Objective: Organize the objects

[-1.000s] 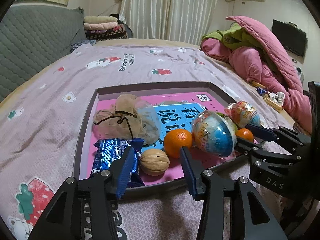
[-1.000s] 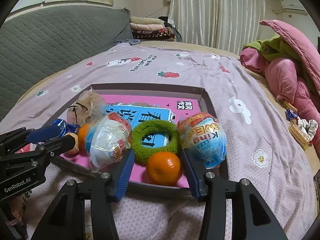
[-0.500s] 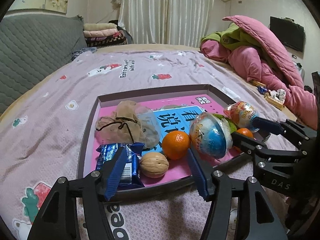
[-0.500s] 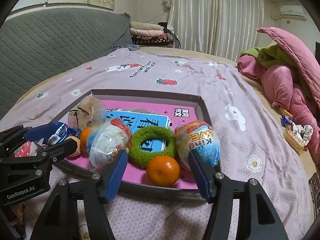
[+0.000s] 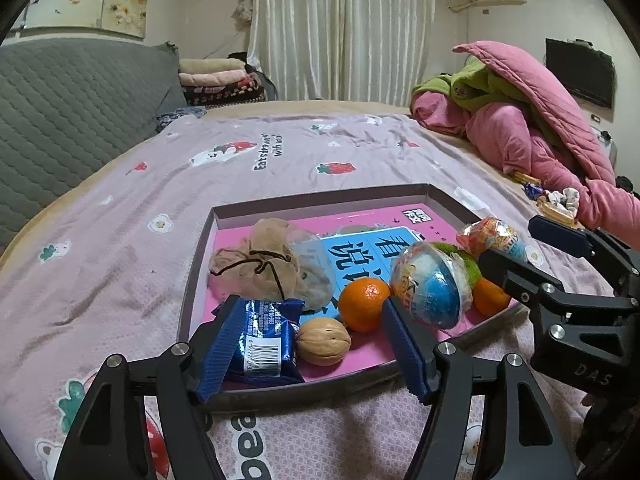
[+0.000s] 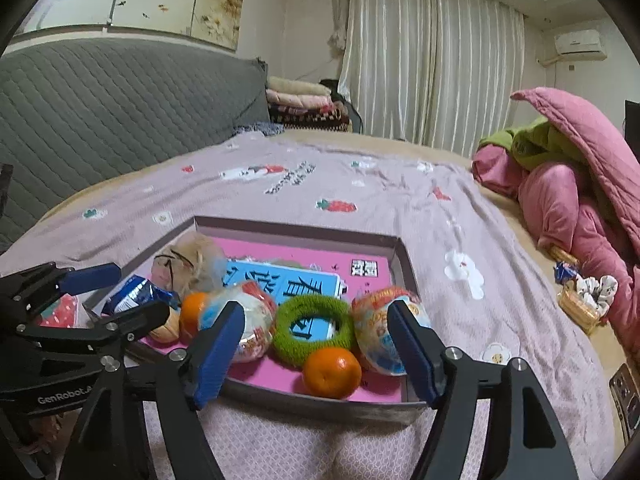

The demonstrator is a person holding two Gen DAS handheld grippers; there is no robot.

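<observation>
Both grippers' jaws just opened wider than a second ago, left gripper (image 5: 316, 344) and right gripper (image 6: 316, 350) holding nothing, shallow tray (image 6: 320, 400) on bed holding two tangerines (image 6: 331, 372), two wrapped eggs (image 6: 380, 334), one walnut (image 5: 323, 341), one green ring (image 6: 314, 330)

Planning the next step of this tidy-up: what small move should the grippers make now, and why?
Probably draw both back from the tray. The left gripper and right gripper have just been opening, nothing is gripped, and the walnut and orange already lie inside.
</observation>
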